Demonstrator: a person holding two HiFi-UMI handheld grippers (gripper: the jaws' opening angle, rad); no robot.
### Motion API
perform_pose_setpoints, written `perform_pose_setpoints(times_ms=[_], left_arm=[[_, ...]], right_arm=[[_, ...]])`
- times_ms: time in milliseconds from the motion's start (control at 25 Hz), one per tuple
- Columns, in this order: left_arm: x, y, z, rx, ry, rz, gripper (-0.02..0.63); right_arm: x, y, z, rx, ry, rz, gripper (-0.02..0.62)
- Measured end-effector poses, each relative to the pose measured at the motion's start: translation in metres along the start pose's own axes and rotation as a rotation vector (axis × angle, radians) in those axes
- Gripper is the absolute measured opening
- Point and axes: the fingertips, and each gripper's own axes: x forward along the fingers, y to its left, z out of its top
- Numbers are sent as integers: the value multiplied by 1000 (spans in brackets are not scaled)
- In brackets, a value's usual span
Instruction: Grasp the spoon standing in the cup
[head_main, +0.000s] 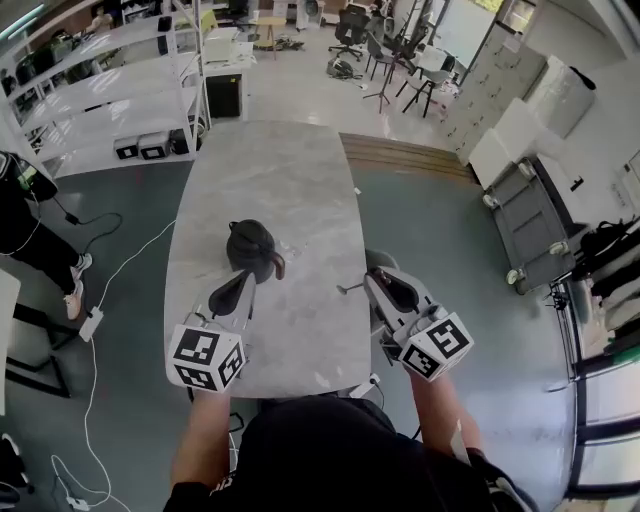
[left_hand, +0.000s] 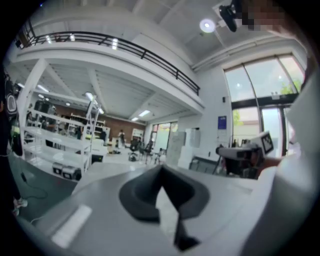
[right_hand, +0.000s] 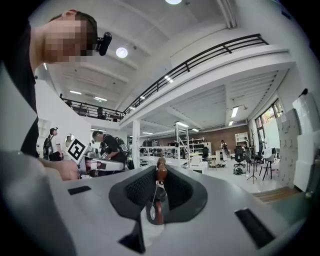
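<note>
The spoon (right_hand: 159, 212) is already out of the black cup (head_main: 250, 248). It sits clamped in the right gripper (head_main: 378, 285), right of the cup, long axis upright across the pads. The left gripper (left_hand: 161, 172), jaws together on nothing, is the nearer to the cup. One spoon, one cup, two grippers.
</note>
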Motion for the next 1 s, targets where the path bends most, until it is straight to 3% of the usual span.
perform_pose_setpoints(times_ms=[440, 1000], left_arm=[[38, -43, 1, 83, 58, -29, 9], [45, -42, -4, 55, 66, -13, 9]], right_arm=[[-21, -50, -22, 64, 2, -7, 41], [-17, -57, -29, 67, 15, 23, 41]])
